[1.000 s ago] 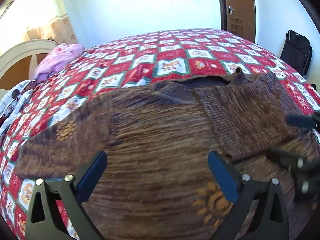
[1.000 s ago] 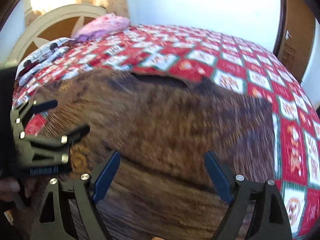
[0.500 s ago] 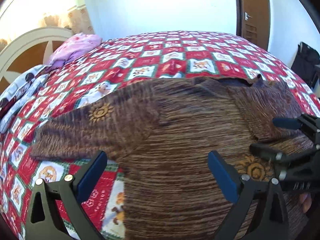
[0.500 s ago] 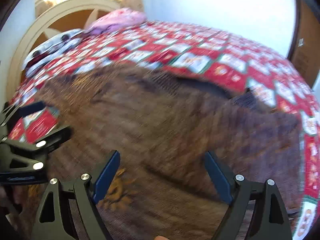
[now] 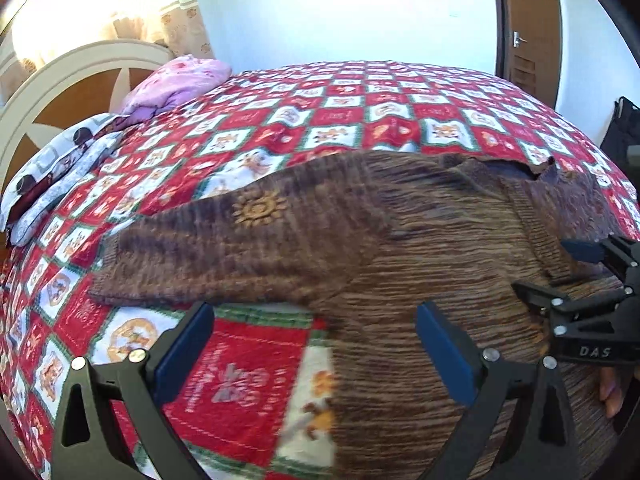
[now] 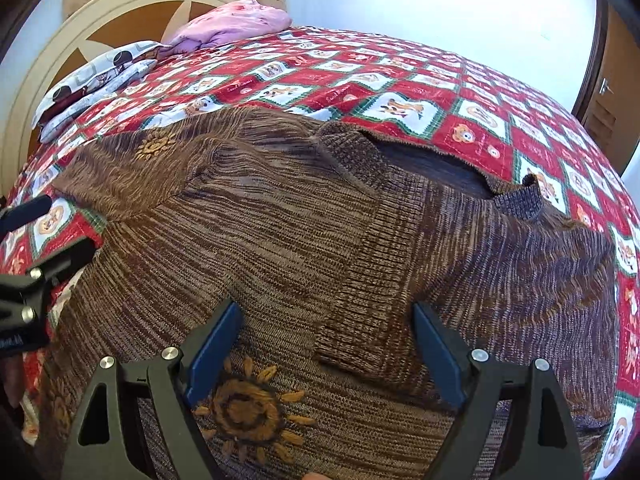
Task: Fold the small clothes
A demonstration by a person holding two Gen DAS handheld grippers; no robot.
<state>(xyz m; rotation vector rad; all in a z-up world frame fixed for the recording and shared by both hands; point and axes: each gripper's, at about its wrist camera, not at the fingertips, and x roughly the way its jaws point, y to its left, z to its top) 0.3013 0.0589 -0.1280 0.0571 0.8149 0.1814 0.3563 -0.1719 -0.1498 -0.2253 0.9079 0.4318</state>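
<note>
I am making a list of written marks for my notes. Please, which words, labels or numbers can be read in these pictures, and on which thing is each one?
"DAS": white letters on the black body of the right tool, seen in the left wrist view.
White lettering on the left tool, at the edge of the right wrist view: cut off and blurred, unreadable.
Script on the red squares of the bed cover: too small to read.
Brown sweater: only embroidered suns, no text.
</note>
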